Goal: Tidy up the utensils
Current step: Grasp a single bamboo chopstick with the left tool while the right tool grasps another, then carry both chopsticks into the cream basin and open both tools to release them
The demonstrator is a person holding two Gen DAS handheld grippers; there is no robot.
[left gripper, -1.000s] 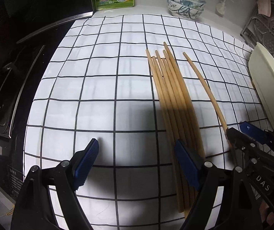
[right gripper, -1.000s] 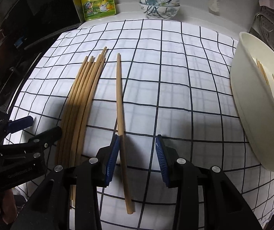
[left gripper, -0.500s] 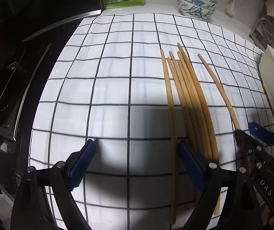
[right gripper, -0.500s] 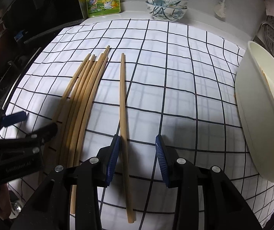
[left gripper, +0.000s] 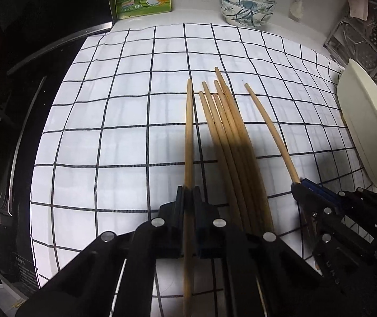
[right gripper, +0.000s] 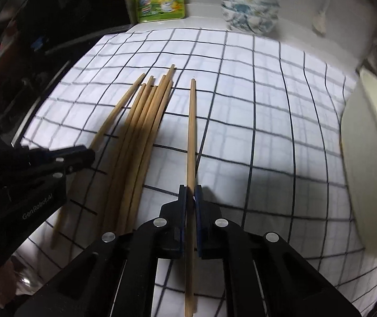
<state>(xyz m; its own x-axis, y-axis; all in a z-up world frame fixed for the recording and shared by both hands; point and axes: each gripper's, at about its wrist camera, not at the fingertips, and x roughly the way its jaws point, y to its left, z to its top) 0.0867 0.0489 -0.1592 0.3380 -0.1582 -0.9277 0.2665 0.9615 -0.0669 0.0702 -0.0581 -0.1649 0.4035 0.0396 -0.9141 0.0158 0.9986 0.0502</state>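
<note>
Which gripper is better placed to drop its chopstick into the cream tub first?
Probably the right gripper. Both are shut on a single chopstick, but the right one's chopstick lies nearer the cream tub, with bare cloth between. The left gripper sits beyond the loose bundle.

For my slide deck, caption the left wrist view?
Left claw shut on one chopstick beside the loose bundle on a checked cloth.

Matt wooden chopsticks [left gripper: 225, 132], smooth checked cloth [left gripper: 125, 121], glossy ceramic bowls [left gripper: 246, 5], matt plastic basin [left gripper: 368, 132]
</note>
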